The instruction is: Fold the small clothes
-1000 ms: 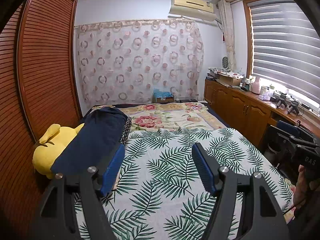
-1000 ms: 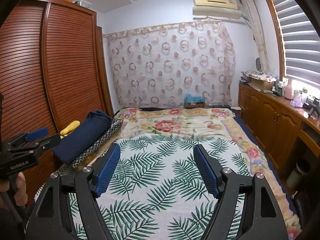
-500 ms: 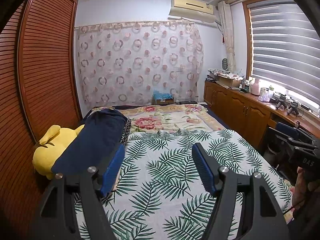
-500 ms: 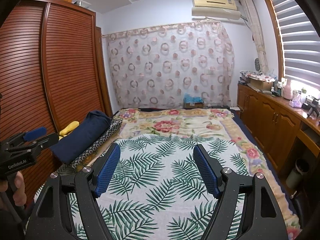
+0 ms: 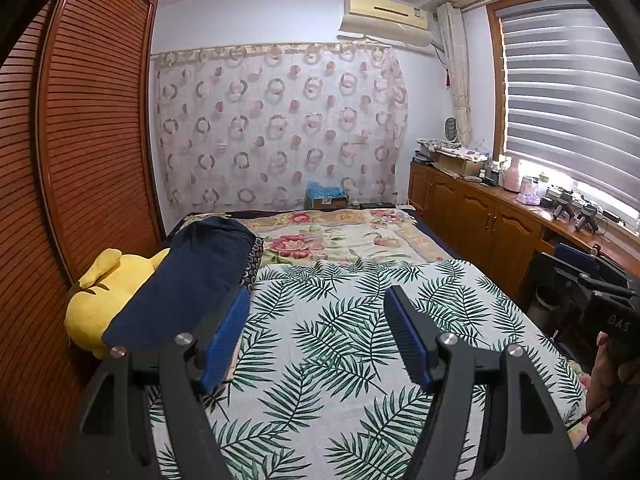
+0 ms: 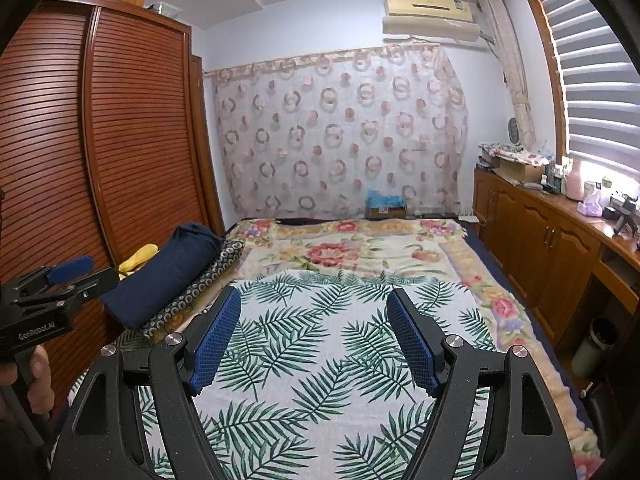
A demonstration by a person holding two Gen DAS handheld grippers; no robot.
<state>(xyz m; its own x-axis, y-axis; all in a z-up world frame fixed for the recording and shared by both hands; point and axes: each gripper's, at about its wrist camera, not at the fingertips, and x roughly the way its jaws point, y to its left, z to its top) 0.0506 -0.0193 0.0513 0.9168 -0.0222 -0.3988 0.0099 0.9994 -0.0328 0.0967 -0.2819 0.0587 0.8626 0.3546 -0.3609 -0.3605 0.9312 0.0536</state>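
Note:
My left gripper (image 5: 318, 300) is open and empty, held above a bed covered with a white sheet with green palm leaves (image 5: 340, 340). My right gripper (image 6: 314, 300) is also open and empty above the same palm-leaf sheet (image 6: 320, 340). The left gripper also shows at the left edge of the right wrist view (image 6: 68, 276), and the right gripper at the right edge of the left wrist view (image 5: 592, 276). No small garment shows on the sheet between the fingers in either view.
A dark blue rolled bedding (image 5: 188, 276) and a yellow plush toy (image 5: 100, 292) lie along the bed's left side by the wooden wardrobe (image 5: 80, 140). A floral blanket (image 5: 332, 236) covers the far end. Wooden cabinets (image 5: 480, 216) line the right wall.

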